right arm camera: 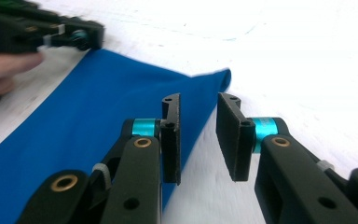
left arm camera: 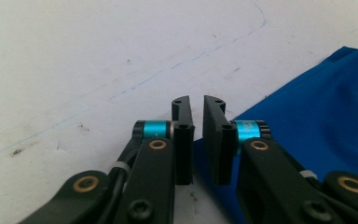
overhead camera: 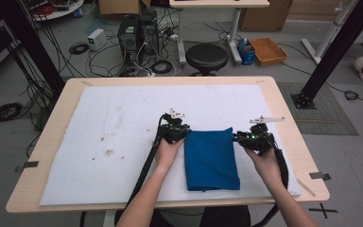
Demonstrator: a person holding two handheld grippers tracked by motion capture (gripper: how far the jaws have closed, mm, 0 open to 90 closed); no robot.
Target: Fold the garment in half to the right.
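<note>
While the cloth (overhead camera: pixel 211 158) lies folded, the left gripper (left arm camera: pixel 198 140) and right gripper (right arm camera: pixel 200 135) stand slightly apart, holding nothing.

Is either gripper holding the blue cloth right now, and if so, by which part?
Nothing is held. The left gripper and the right gripper both have a bare gap between their fingers; the blue cloth lies folded flat on the table.

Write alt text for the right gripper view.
The right gripper hangs with its two black jaws parted and nothing between them, just off the edge of a folded blue cloth on a white table cover. The left gripper sits at the cloth's far corner.
</note>
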